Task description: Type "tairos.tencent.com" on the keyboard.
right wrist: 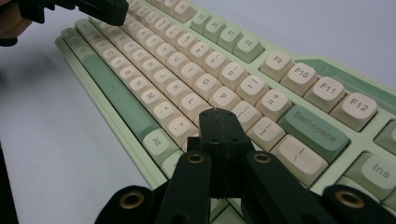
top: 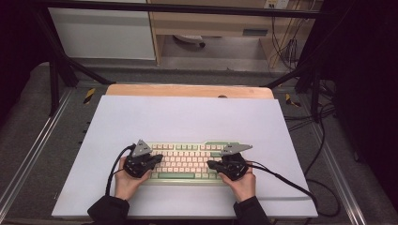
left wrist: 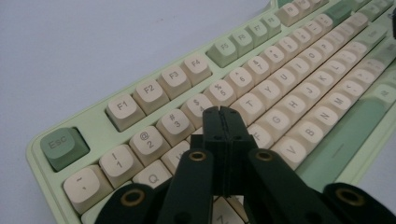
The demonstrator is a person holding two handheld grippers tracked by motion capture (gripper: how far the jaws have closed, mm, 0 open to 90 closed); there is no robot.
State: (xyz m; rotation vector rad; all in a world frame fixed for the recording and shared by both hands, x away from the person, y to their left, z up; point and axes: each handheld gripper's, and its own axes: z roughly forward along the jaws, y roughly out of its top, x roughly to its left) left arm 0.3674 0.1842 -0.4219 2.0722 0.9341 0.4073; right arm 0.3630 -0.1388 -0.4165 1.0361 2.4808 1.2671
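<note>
White desk mat (top: 187, 119) over a wooden table, dark frame all around; pale green keyboard (top: 185, 161) sitting near the front edge; left gripper (left wrist: 222, 112) pinched fully closed, holding nothing, tip over the E/R keys; right gripper (right wrist: 219, 114) same deal, closed and empty, near the P end; could easily mash 2 keys at once with tips that blunt.

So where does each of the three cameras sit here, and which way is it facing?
High view: above the person's side, looking forward and down at the keyboard; forearms, hands, left gripper, right gripper.
Left gripper view: rides the left gripper, jaws closed, over the Esc end.
Right gripper view: rides the right gripper, jaws closed, near Backspace.
All share the keyboard.
</note>
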